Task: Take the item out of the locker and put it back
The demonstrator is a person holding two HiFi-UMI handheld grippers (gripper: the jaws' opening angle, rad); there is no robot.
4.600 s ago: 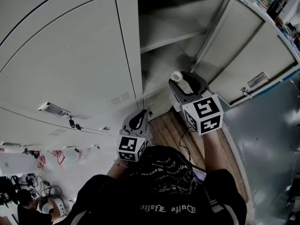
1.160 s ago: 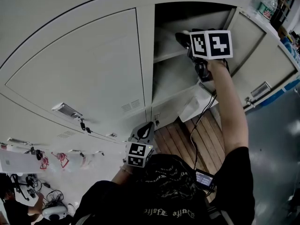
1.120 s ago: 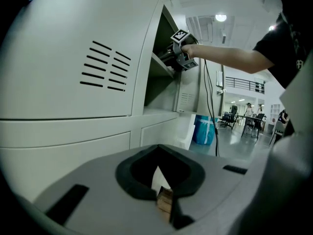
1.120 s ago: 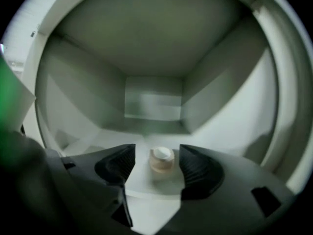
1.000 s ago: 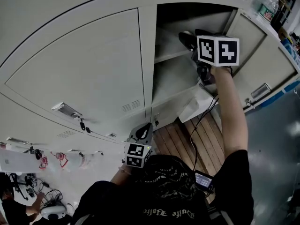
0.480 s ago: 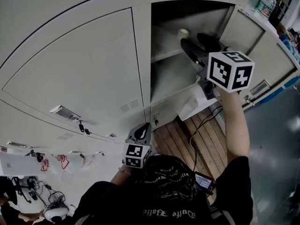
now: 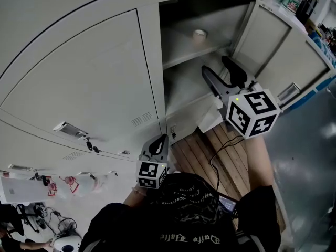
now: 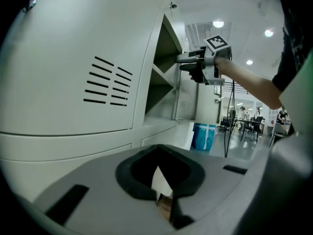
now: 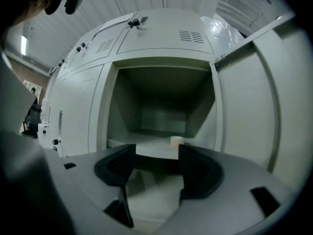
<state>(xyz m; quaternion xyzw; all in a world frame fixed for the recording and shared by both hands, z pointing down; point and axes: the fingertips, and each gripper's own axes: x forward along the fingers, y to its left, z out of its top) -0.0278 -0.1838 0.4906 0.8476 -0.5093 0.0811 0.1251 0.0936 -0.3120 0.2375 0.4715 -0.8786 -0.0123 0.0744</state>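
The item, a small white roll, stands on the upper shelf inside the open locker; in the right gripper view the roll shows on the shelf just past the jaws. My right gripper hangs in front of the opening, below and short of the roll, open with nothing between its fingers. My left gripper is held low near the person's chest, shut and empty, facing the closed locker fronts. The right gripper also shows in the left gripper view.
The locker's door stands swung open at the right, beside my right gripper. Closed locker doors with a latch handle fill the left. A cable trails over the wooden floor. A blue bin stands beyond.
My right gripper carried the roll up to the upper shelf, let it go there, and has drawn back and down, open and empty. The left gripper has barely moved.
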